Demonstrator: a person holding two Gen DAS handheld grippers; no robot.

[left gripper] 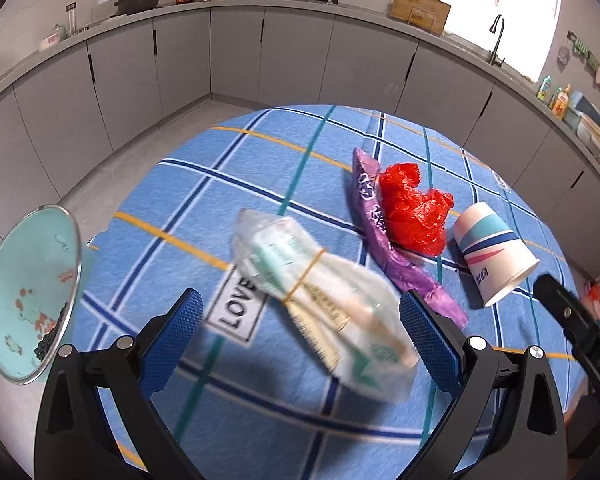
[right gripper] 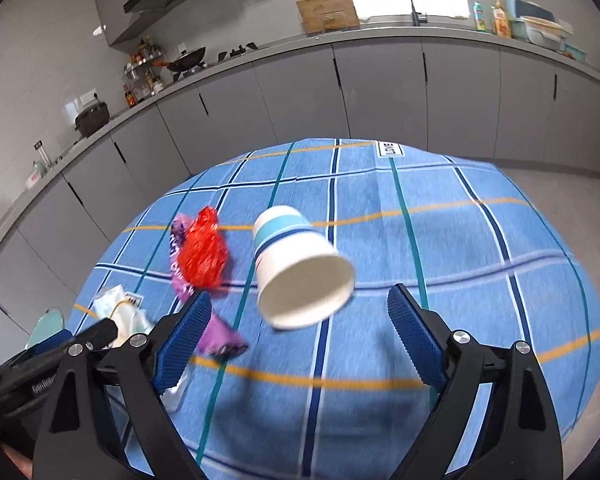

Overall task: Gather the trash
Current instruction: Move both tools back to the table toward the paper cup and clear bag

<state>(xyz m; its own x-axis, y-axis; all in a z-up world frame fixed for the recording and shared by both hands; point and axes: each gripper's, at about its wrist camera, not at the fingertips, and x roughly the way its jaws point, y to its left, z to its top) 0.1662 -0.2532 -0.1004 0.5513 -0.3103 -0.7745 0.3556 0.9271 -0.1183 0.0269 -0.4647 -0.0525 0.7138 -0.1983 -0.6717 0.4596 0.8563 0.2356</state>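
On the blue checked tablecloth (left gripper: 260, 168) lies a clear plastic bundle (left gripper: 320, 304) of packets tied with a yellow rubber band. My left gripper (left gripper: 300, 293) is open above it, its blue pads wide on either side and not touching it. Farther right lie a purple wrapper (left gripper: 380, 232), a crumpled red plastic bag (left gripper: 414, 212) and a paper cup (left gripper: 492, 256) on its side. In the right wrist view the cup (right gripper: 300, 272) turns its mouth to the camera. My right gripper (right gripper: 300, 291) is open around it, pads clear of its wall.
A round teal container (left gripper: 28, 292) with cartoon pictures stands off the table's left edge. Grey kitchen cabinets (left gripper: 292, 52) and a worktop with pans run behind the table. A black finger (left gripper: 560, 308) of my right gripper shows near the cup.
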